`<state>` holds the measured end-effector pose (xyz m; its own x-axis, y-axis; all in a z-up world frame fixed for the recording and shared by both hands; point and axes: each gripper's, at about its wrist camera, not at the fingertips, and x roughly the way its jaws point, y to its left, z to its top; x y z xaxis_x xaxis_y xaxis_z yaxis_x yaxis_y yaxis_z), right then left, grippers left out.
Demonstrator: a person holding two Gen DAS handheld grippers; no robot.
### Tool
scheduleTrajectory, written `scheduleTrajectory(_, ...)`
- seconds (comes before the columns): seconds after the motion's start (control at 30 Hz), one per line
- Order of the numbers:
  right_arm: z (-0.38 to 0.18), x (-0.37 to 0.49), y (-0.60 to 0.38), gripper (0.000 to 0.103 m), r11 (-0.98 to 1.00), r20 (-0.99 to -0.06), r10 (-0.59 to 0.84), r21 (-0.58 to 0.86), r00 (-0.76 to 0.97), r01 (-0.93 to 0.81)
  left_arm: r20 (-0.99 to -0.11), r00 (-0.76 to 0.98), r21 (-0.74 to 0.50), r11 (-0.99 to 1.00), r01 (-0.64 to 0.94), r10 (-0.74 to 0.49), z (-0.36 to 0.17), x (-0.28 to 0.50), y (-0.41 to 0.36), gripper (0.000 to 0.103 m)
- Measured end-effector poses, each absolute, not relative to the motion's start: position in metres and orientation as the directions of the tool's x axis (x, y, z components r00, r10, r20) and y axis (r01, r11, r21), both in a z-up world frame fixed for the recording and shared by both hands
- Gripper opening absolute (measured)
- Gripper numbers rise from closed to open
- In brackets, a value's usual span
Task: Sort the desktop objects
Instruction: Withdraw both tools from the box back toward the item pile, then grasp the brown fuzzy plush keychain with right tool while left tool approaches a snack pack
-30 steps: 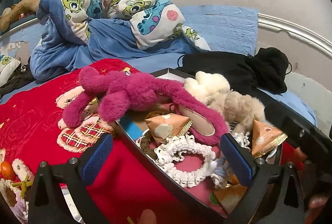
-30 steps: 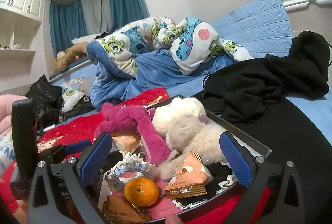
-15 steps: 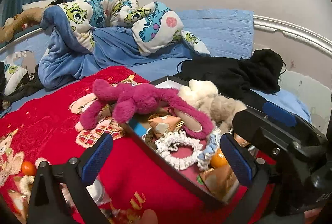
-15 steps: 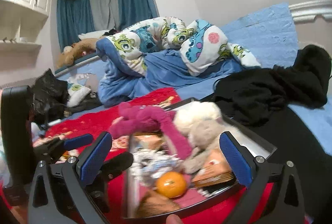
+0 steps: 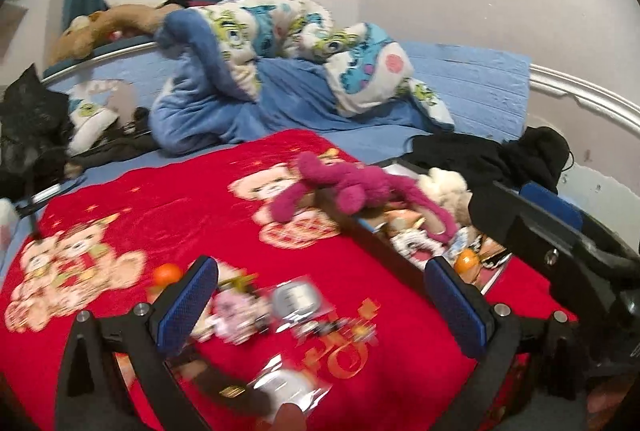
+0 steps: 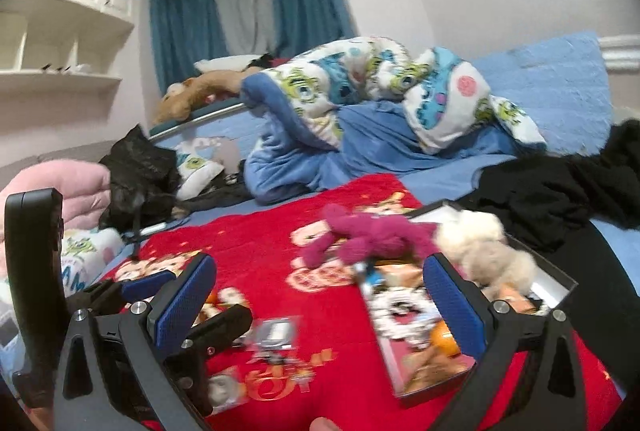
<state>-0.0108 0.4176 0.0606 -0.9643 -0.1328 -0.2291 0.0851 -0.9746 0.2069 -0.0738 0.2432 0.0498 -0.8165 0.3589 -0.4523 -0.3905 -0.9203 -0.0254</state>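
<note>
Left wrist | both grippers' fingers spread, empty | tray rim right | red blanket bare ahead

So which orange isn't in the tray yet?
The orange lying loose on the red blanket, left of the tray; the other orange already sits inside it.

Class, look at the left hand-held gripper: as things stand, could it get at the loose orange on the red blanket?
Probably yes. The left hand-held gripper is open and holds nothing, and the orange lies bare on the red blanket just beyond its left finger, nothing covering it.
</note>
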Motion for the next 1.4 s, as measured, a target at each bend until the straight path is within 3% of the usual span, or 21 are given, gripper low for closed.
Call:
scheduleTrajectory(0.33,0.081,-0.004,0.322,0.103,-0.944,-0.183,-0.268,0.245,-0.946,0.220,-0.464,-0.860,-0.005,-0.972,-0.237,0.212,0.070,-0.039,0.149,0.103)
scheduleTrajectory(0.7,0.065,-0.020,0.268,0.103,-0.913,-0.200,-0.397,0.190,-0.896,0.362,-0.499,-0.862,0.004,-0.995,-0.101,0.085,0.057,-0.051,0.090,0.103)
scheduleTrajectory(0.93,0.042,-0.040,0.247,0.103,-0.903,-0.274,-0.430,0.154,-0.860,0.402,-0.538,-0.841,0.022,-0.996,-0.081,0.056,0.025,-0.066,0.068,0.103)
scheduleTrajectory(1.27,0.017,-0.055,0.263,0.103,-0.902,-0.386,-0.419,0.073,-0.822,0.426,-0.640,-0.757,-0.094,-0.991,-0.092,0.131,-0.026,-0.110,0.049,0.103)
scheduleTrajectory(1.4,0.003,-0.062,0.279,0.103,-0.899,-0.432,-0.429,0.120,-0.794,0.420,-0.679,-0.730,-0.018,-0.995,-0.095,0.082,-0.045,-0.117,0.055,0.103)
